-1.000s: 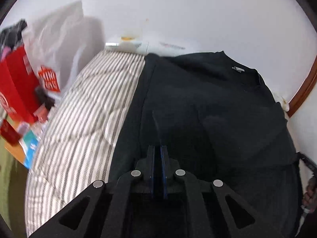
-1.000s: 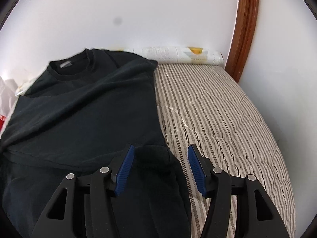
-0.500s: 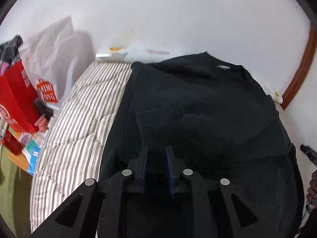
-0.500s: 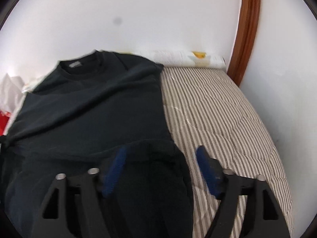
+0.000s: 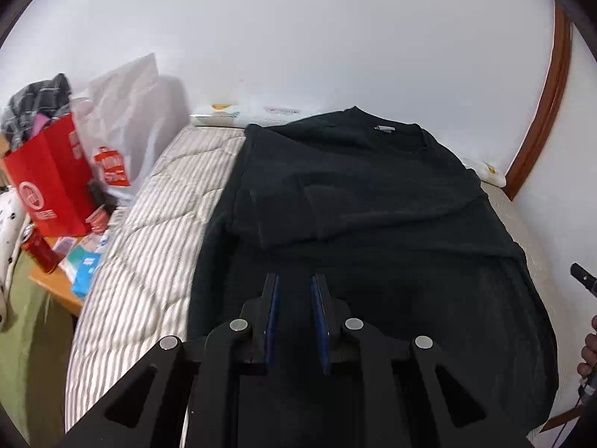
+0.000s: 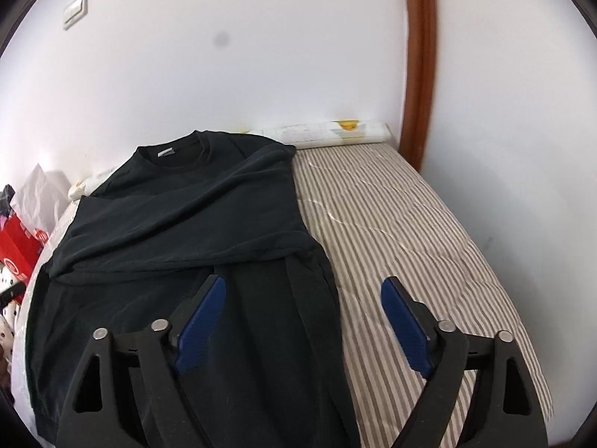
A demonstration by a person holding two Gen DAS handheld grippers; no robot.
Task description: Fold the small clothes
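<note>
A black T-shirt lies flat on the striped bed, collar toward the wall. Both its sides are folded inward, and the folded left sleeve rests on the chest. My left gripper hovers over the shirt's lower left part, its jaws a narrow gap apart with nothing between them. My right gripper hangs above the shirt's folded right edge. Its jaws are opening wide, with no cloth pressed between the blue pads.
A red paper bag, a white plastic bag, a red can and small boxes crowd the bedside stand at left. A white bolster lies along the wall. A wooden door frame stands at right. A person's hand shows at the edge.
Both grippers have pulled back and risen from the shirt. The left one let go of the cloth and parted slightly; the right one's jaws spread wider.
</note>
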